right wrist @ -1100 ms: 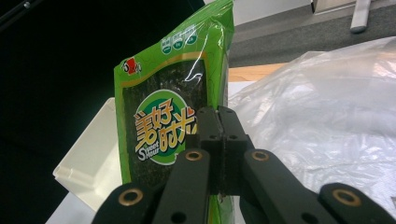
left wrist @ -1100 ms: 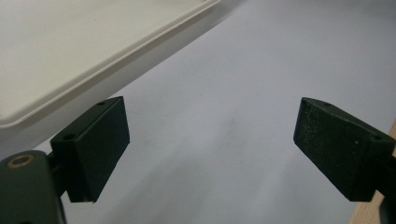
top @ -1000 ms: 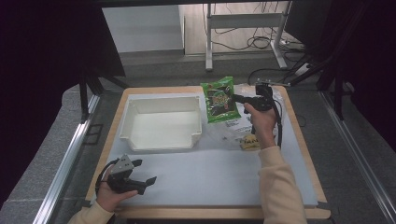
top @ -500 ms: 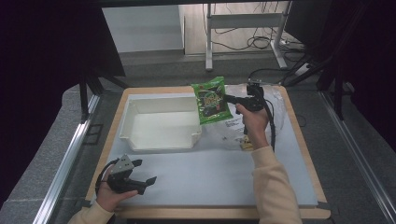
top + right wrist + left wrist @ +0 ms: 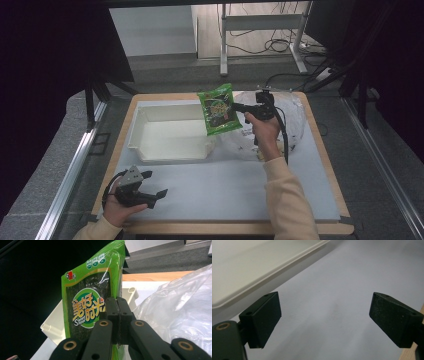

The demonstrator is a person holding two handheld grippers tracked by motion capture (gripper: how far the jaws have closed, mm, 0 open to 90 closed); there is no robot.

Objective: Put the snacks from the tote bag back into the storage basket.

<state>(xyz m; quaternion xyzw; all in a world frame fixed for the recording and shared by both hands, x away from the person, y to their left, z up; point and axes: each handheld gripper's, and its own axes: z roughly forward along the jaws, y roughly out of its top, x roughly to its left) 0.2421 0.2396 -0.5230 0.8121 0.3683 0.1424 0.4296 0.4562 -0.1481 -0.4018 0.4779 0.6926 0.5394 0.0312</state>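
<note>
A: How did the jaws stand?
B: Right gripper pinched the green snack packet above the white tray; left gripper, below the tray's near wall, was spread, empty.
A: Packet lettering?
B: Legible in the right gripper view.

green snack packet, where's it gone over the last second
The green snack packet, clamped in the right gripper, has been carried left from beside the white tray to above the tray's right edge, away from the clear plastic bag. The left gripper stayed open, low at the near left; the tray didn't move.
</note>
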